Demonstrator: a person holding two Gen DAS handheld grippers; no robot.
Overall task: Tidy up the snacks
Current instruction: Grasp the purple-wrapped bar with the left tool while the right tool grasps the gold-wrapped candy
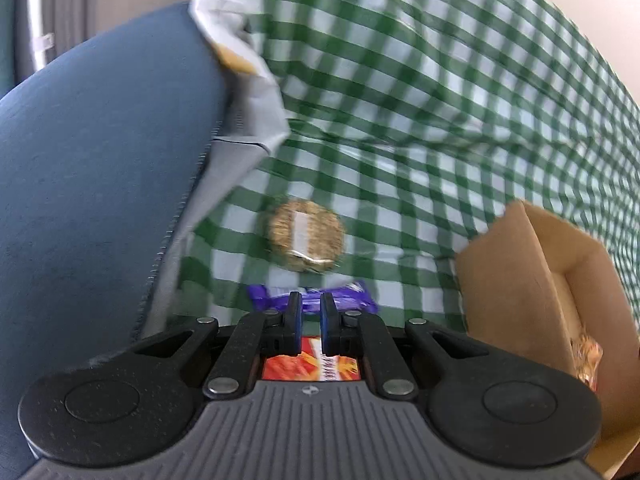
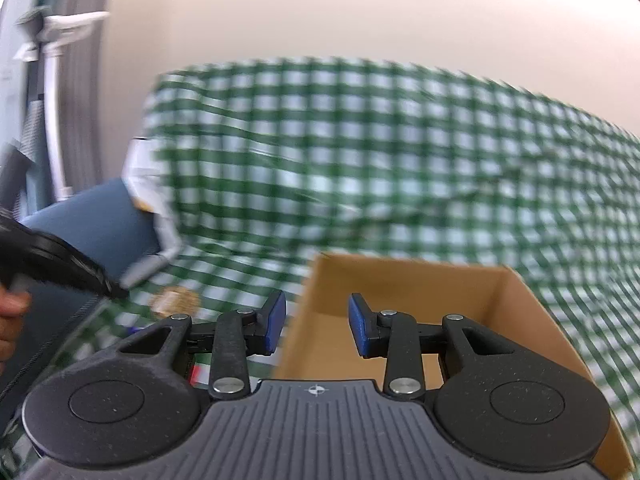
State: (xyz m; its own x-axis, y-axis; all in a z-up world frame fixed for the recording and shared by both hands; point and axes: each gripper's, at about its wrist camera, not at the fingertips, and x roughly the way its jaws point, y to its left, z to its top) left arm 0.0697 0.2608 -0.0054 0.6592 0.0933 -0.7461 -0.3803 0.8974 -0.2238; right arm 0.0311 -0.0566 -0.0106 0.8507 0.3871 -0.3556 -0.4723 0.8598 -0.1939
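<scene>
In the left wrist view my left gripper [image 1: 311,322] has its jaws nearly together with a small gap and nothing between them. It hovers over a purple snack wrapper [image 1: 312,299] and a red-orange packet [image 1: 312,364] on the green checked cloth [image 1: 400,100]. A round wrapped biscuit [image 1: 306,236] lies just beyond. A brown cardboard box [image 1: 532,280] stands to the right with a snack inside. In the right wrist view my right gripper [image 2: 317,322] is open and empty over the box [image 2: 400,292]. The biscuit [image 2: 174,300] shows blurred at left.
A blue cushioned seat [image 1: 100,160] lies left of the cloth, with a grey-white bag [image 1: 248,100] at its edge. The left gripper and a hand [image 2: 12,312] show at the left of the right wrist view. A pale wall [image 2: 320,8] stands behind.
</scene>
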